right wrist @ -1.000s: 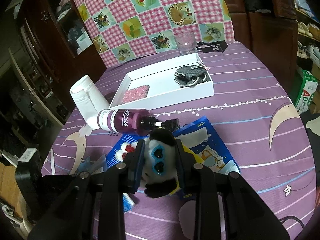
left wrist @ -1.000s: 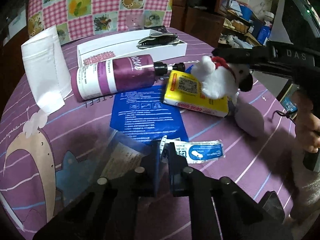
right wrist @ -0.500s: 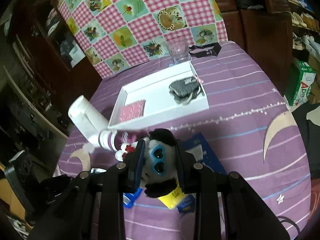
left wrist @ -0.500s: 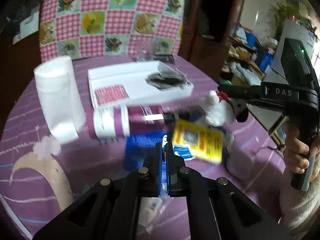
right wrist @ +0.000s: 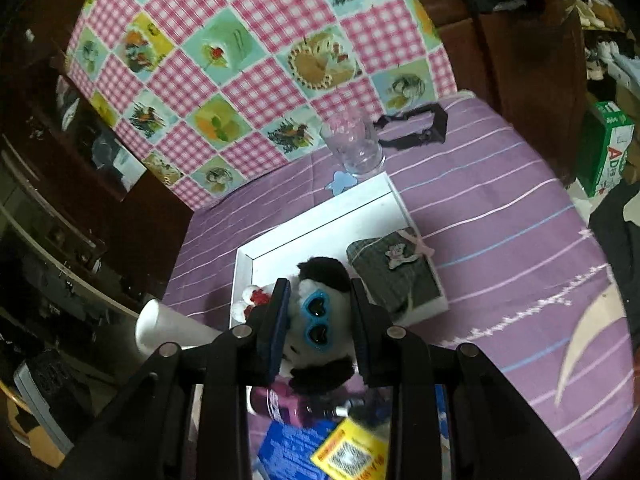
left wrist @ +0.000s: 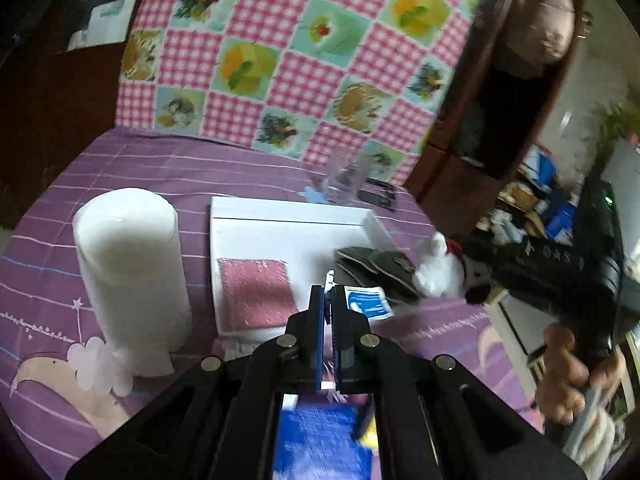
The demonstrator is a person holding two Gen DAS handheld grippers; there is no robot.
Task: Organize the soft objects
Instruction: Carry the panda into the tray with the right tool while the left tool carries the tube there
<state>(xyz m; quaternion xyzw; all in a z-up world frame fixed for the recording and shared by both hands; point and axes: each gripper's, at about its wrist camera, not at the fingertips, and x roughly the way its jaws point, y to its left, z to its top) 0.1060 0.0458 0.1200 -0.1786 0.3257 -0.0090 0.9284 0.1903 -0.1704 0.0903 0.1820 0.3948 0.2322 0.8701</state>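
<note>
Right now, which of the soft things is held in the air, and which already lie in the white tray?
The panda toy, clamped in the right tool. The pink cloth and grey fabric bundle lie in the tray.

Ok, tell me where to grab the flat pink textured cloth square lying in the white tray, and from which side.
Grip the pink textured cloth square by its near edge, coming from above. It lies flat on the white tray floor, so only an edge can be pinched. The near edge appears free; the tall white paper roll stands outside the tray on its left.
</note>
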